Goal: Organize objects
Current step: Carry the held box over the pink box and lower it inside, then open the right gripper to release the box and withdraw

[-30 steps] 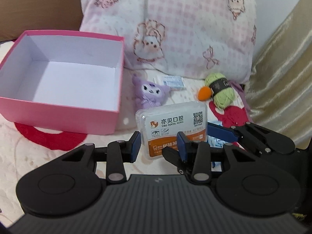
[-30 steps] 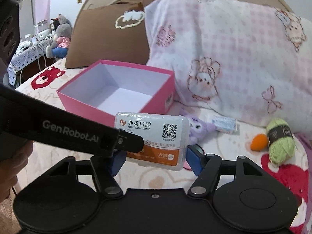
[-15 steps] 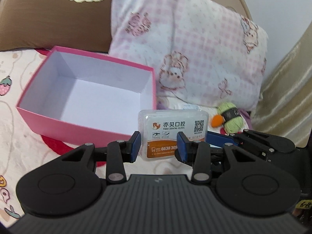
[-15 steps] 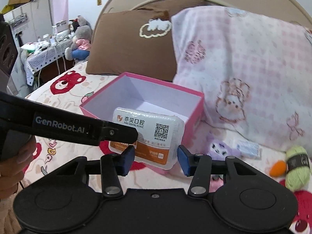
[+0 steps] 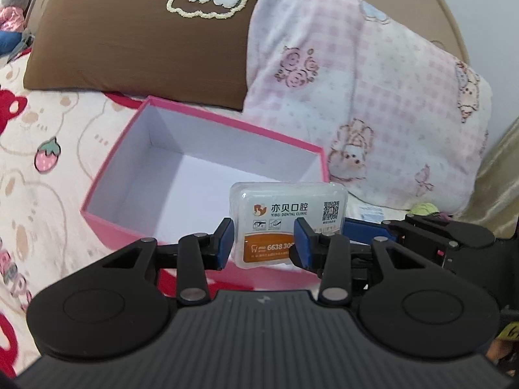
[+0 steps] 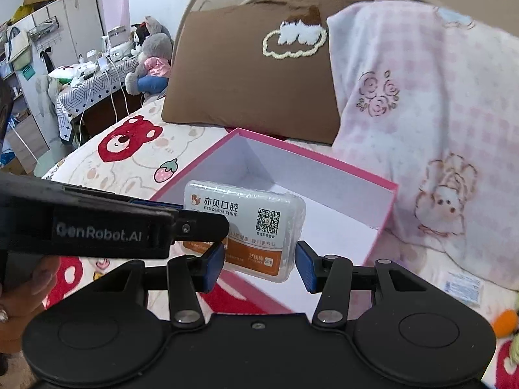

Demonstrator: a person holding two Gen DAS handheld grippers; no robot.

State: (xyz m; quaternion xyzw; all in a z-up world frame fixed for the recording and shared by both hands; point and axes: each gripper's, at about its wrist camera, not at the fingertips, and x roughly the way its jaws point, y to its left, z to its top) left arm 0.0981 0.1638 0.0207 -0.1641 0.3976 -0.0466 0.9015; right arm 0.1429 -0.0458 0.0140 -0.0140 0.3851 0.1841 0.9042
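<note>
A clear plastic dental floss case with an orange label hangs just in front of the open pink box. My left gripper is shut on its left part. My right gripper is shut on the case from below, one blue pad at each lower side. In the right wrist view a finger of the left gripper reaches in from the left across the case's lower left corner. In the left wrist view a blue finger of the right gripper touches the case's right edge. The pink box holds nothing.
The box lies on a cartoon-print bedsheet. A brown pillow and a pink checked pillow stand behind it. Green yarn, a small sachet and an orange ball lie at the right. A hand shows at the left.
Both grippers carried the floss case left and a little up, close to the pink box's near wall. The right jaws narrowed onto the case. The purple plush toy left the view.
</note>
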